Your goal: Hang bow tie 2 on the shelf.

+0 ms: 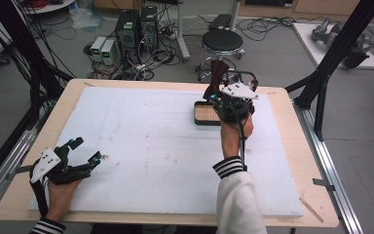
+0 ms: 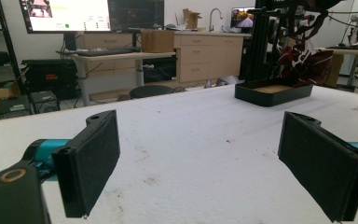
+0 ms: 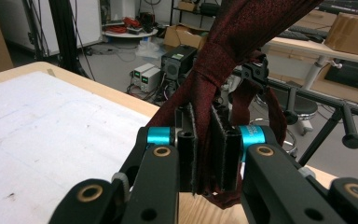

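A dark red necktie [image 1: 218, 72] hangs bunched from my right gripper [image 1: 213, 95], lifted above a black tray [image 1: 196, 113] with a wooden floor at the far right of the white board. In the right gripper view the jaws [image 3: 208, 154] are shut on the knotted necktie [image 3: 233, 42], whose folds rise above them and droop below. My left gripper [image 1: 87, 149] rests near the front left corner, open with nothing between its pads [image 2: 93, 158]. From there the tray [image 2: 261, 98] and the necktie [image 2: 303, 60] show far off at the right.
A white foam board [image 1: 151, 146] covers most of the wooden table [image 1: 302, 146]. Black frame posts [image 1: 336, 53] stand at the right and left sides. Beyond the far edge are a round stool [image 1: 222, 41], computer boxes [image 1: 136, 27] and cables on the floor.
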Action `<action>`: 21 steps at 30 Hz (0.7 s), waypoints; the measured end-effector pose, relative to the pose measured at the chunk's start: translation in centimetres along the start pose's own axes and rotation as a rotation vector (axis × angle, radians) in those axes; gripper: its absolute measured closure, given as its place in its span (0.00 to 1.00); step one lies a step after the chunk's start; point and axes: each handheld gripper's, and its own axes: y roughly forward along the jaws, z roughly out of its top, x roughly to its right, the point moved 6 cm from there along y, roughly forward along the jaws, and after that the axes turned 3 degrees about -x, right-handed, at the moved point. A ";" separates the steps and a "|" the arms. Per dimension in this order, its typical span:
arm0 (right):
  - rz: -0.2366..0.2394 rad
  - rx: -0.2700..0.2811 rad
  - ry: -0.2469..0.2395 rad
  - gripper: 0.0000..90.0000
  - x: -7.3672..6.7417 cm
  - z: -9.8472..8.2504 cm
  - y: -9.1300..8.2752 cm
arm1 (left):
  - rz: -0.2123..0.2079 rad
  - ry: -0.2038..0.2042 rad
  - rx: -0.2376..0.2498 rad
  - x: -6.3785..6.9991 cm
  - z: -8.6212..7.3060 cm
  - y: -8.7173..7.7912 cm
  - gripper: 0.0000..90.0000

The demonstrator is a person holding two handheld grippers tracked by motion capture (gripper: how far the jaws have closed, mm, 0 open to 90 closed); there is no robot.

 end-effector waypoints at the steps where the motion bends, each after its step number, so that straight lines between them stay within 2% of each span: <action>1: 0.000 0.001 -0.007 0.91 0.1 0.1 0.2 | 0.001 0.000 0.000 0.0 0.0 0.0 0.15; 4: -0.004 0.009 -0.007 0.91 0.3 0.3 0.7 | 0.000 0.000 0.000 0.0 0.0 0.0 0.15; 11: -0.004 -0.021 -0.014 0.91 0.5 -0.1 1.8 | 0.000 0.000 0.002 0.0 0.0 0.0 0.15; 21: -0.004 -0.035 -0.026 0.91 0.8 0.5 3.3 | -0.001 0.000 0.013 0.0 0.0 -0.1 0.15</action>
